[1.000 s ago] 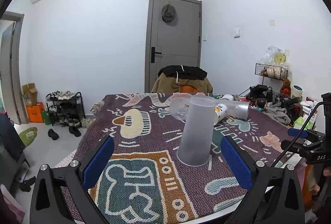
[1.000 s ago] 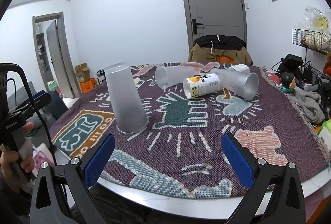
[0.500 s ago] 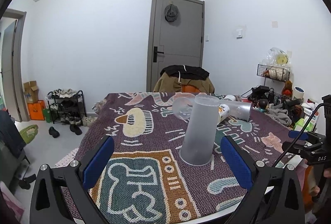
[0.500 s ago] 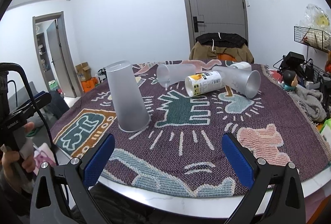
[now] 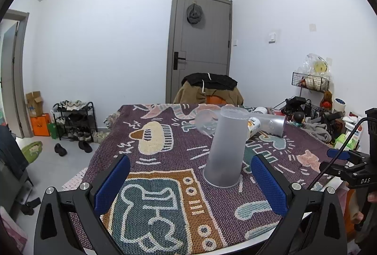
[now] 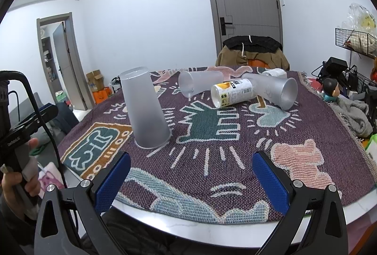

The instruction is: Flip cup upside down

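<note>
A tall frosted plastic cup (image 5: 225, 146) stands upside down, rim on the patterned cloth, also in the right wrist view (image 6: 146, 111). My left gripper (image 5: 190, 180) is open and empty, a little short of the cup, which sits just right of its middle. My right gripper (image 6: 192, 180) is open and empty near the table's front edge, with the cup ahead to its left. The right gripper's body shows at the right edge of the left wrist view (image 5: 348, 165).
Behind the cup lie a clear cup (image 6: 200, 84), a yellow-and-white can (image 6: 232, 92) and a silver cup (image 6: 275, 90), all on their sides. The table's white rim (image 6: 212, 229) runs below. A chair with clothes (image 6: 253, 50) stands at the far side; clutter lies at the right.
Both grippers have drawn back and risen slightly. The upside-down cup stands where it was, and both grippers stay open.
</note>
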Available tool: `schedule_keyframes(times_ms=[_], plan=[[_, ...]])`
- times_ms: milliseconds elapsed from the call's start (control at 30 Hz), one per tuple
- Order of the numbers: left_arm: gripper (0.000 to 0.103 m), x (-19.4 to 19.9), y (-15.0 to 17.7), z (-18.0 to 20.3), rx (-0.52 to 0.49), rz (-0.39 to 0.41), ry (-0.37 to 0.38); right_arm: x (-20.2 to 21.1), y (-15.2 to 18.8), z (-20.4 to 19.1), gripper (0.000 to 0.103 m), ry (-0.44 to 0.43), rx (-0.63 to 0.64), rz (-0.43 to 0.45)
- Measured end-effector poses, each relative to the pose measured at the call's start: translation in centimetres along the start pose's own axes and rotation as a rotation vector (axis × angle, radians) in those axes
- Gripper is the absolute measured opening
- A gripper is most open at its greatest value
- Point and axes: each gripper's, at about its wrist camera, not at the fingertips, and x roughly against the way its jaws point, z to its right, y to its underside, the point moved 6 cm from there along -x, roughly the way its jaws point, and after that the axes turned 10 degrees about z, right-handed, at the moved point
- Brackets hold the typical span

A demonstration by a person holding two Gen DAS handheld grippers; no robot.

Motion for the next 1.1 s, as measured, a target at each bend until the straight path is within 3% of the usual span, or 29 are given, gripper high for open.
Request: schedule_keyframes(times_ms=[500,733,1100], plan=[[0.103,0.31,0.07,0.30,-0.008,0.014,0.003,-0.06,0.13,-0.25,0.103,-0.004,0.011,-0.001],[0.103,0.27,0.12,0.15,-0.020,0.023,-0.038,-0.06,0.22,-0.28,0.103,-0.005,0.013,-0.005],[0.103,0.35,0.14,0.30,-0.015,0.026,-0.012,-0.16,0.44,-0.22,0.103,0.000,0.020,-0.009]])
